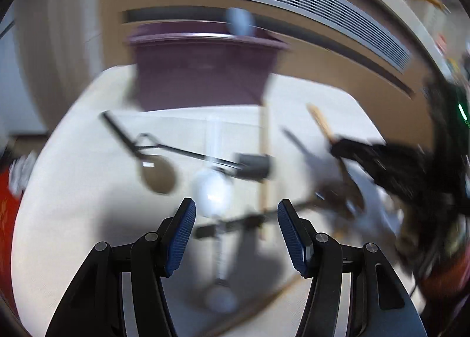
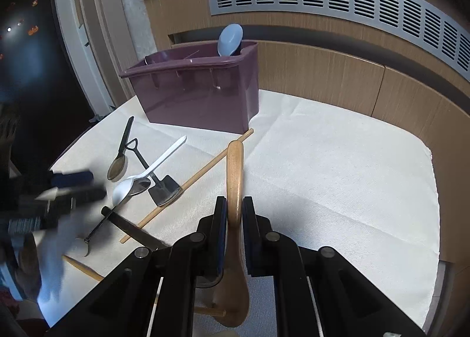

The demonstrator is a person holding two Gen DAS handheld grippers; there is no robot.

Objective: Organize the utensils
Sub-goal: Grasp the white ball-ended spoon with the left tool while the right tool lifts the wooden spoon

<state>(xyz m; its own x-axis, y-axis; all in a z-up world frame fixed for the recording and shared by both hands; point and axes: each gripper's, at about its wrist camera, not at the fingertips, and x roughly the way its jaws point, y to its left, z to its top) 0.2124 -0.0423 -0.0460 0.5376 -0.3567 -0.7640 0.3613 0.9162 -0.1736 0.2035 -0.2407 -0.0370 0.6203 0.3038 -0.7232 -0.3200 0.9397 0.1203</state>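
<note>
your left wrist view is motion-blurred throughout; the wooden spoon [image 2: 235, 178] bowl sits partly hidden behind the right gripper [image 2: 234, 205].

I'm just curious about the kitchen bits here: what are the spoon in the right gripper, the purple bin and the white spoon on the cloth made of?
Spoon in the right gripper: looks like wood, tan with a smooth satin surface.
Purple bin: probably moulded plastic, with a glossy rim and ribs beneath it.
White spoon: likely plastic, uniformly white and slightly shiny.
</note>
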